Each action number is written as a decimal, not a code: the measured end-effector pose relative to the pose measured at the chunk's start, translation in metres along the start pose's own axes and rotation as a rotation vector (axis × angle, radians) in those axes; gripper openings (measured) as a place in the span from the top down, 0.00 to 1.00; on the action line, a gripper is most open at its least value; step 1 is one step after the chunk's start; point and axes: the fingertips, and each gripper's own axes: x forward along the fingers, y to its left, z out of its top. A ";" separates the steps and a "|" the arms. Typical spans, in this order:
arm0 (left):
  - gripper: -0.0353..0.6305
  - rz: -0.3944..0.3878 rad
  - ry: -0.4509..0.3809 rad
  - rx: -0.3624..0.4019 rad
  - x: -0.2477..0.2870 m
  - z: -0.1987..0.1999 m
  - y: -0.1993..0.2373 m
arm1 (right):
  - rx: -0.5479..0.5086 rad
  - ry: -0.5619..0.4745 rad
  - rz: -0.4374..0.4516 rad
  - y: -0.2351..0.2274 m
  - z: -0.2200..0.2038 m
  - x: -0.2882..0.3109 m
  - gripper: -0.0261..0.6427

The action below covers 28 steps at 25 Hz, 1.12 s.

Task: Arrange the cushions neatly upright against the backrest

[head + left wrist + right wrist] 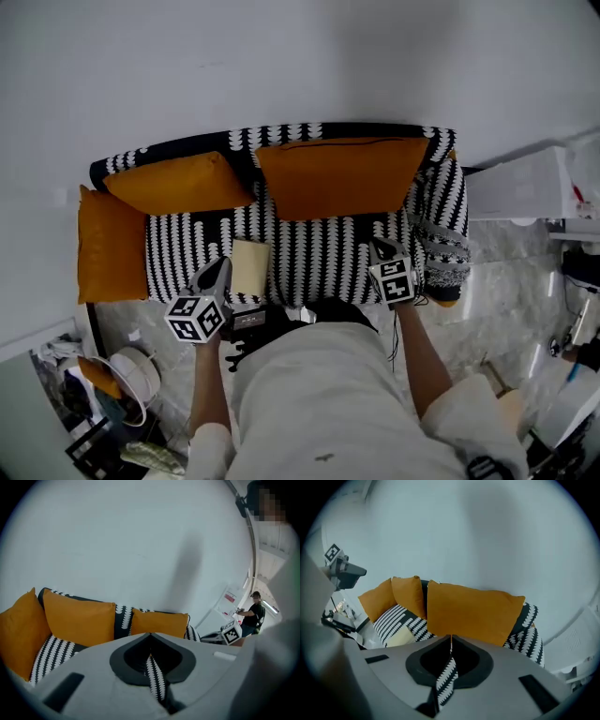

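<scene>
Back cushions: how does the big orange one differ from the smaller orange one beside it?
The big orange cushion is clearly wider than the smaller orange cushion. The big one stands square, top edge level; the smaller one sits slanted, tucked beside the armrest cushion. Both are plain orange and lean on the backrest.

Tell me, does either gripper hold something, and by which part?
Nothing is held. The left gripper and the right gripper both have their jaws together and empty, above the front of the sofa.
</scene>
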 end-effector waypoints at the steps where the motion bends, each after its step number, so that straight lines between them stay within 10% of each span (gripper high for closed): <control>1: 0.93 -0.018 -0.011 0.004 -0.002 0.004 0.000 | 0.018 -0.002 0.007 0.007 -0.001 -0.006 0.94; 28: 0.93 -0.425 -0.189 0.023 -0.178 -0.001 0.096 | 0.172 -0.396 0.288 0.365 0.137 -0.103 0.95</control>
